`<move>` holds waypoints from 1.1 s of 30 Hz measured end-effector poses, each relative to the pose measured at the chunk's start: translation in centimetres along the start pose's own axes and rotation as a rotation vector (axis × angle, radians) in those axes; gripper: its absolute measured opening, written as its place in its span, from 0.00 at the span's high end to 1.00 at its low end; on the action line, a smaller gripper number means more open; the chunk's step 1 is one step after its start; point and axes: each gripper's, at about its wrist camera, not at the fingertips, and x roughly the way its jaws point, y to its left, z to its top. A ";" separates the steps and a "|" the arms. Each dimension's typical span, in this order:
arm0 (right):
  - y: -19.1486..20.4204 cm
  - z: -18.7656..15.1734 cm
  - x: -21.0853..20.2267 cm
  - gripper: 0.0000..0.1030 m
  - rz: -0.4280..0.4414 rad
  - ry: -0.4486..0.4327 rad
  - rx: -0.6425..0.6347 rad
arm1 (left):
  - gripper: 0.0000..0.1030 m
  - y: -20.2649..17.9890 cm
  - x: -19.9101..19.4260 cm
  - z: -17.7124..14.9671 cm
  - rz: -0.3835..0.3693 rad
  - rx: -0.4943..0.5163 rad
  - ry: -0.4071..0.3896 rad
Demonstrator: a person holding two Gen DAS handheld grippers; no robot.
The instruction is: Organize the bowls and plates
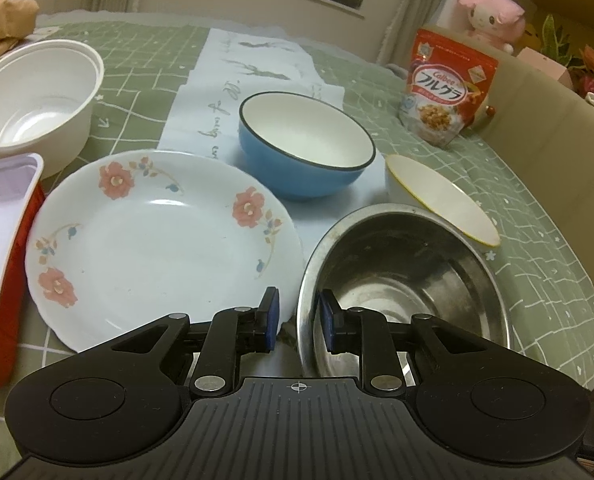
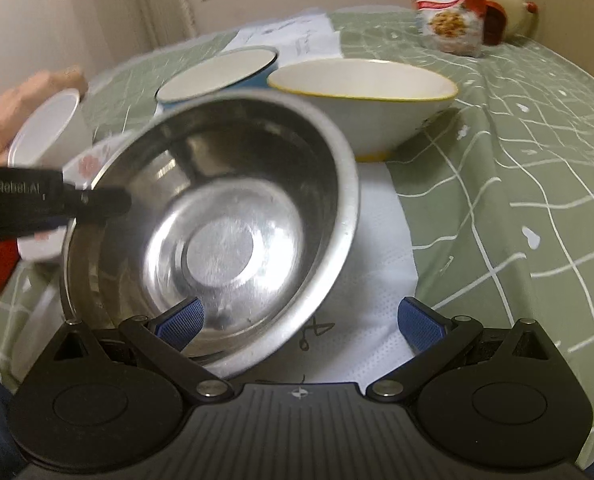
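Observation:
A steel bowl [image 1: 397,280] [image 2: 217,208] stands on the table next to a flowered white plate [image 1: 157,240] [image 2: 85,164]. My left gripper [image 1: 298,314] straddles the bowl's near-left rim. Its jaws stand narrowly apart, with a sliver of gap at the outer pad, so nothing is clamped. One of its fingers [image 2: 105,202] shows on that rim in the right wrist view. My right gripper [image 2: 301,318] is wide open at the bowl's near edge, its left pad [image 2: 181,320] over the bowl. A blue bowl [image 1: 305,136] [image 2: 217,76] and a yellow-rimmed white bowl [image 1: 437,196] [image 2: 361,120] stand behind.
A white plastic tub [image 1: 37,100] [image 2: 45,136] and a red-and-white tray [image 1: 1,208] are at the left, with a hand [image 2: 17,108] by the tub. A cereal bag [image 1: 445,92] [image 2: 449,8] stands at the back right. A white printed sheet [image 1: 257,60] lies on the green checked cloth [image 2: 517,160].

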 end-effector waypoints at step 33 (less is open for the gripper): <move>-0.5 2.4 -2.7 0.54 -0.043 -0.096 0.094 | 0.76 0.7 -1.8 -2.0 -0.106 -0.067 0.047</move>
